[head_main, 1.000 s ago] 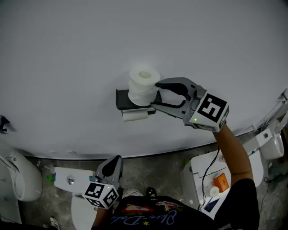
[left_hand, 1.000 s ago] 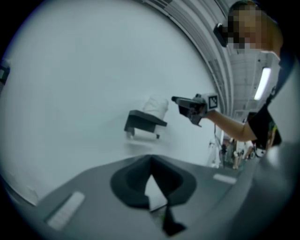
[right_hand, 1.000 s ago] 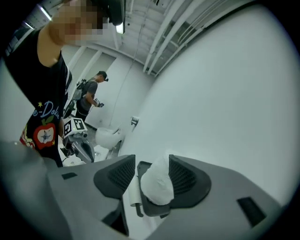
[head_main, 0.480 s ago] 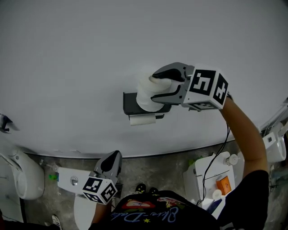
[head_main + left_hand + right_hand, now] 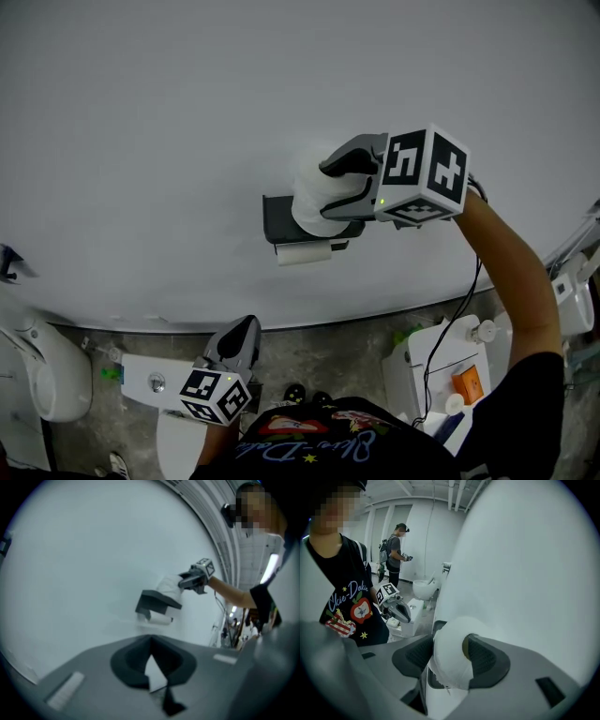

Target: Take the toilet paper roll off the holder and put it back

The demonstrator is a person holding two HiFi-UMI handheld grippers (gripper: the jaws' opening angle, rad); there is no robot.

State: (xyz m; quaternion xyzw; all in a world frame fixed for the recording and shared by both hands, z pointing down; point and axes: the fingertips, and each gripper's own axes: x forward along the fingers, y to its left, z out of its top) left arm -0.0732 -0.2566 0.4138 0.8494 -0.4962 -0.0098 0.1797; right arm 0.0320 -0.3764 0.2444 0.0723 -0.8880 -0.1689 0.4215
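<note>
- My left tongs (image 5: pixel 242 330) hang well below the holder (image 5: pixel 279 214), close to my body. Their jaws are together and hold nothing.
- Just past them, down and a little left of the holder, a white toilet tank (image 5: pixel 141 375) stands on the grey floor (image 5: pixel 328 342).
- A second tank (image 5: pixel 422 361) with an orange thing (image 5: pixel 461 382) on it stands down and right of the holder, and a white bowl (image 5: pixel 42 375) stands far down and left. All three are well apart from the holder.
- My right tongs (image 5: pixel 449 657) reach in from the holder's right side, with the marker cube (image 5: pixel 422 173) turned toward me.
- Their jaws are spread as wide as they go and straddle the roll, one finger on the wall side and one on my side. The roll fills the gap between the pads, which lie along the paper without clamping it.
- The toilet paper roll (image 5: pixel 307 202) stands on end on the holder's flat top. Its long axis runs up and down along the wall and its core hole faces up.
- A spare roll (image 5: pixel 305 253) hangs under the holder's shelf, lying level along the wall.
- The wall (image 5: pixel 187 112) is plain and open above the holder and to both sides. The roll's back is near it, with my wall-side finger in between.
- Far down the room, well apart from the holder, another person (image 5: pixel 396 550) stands.
</note>
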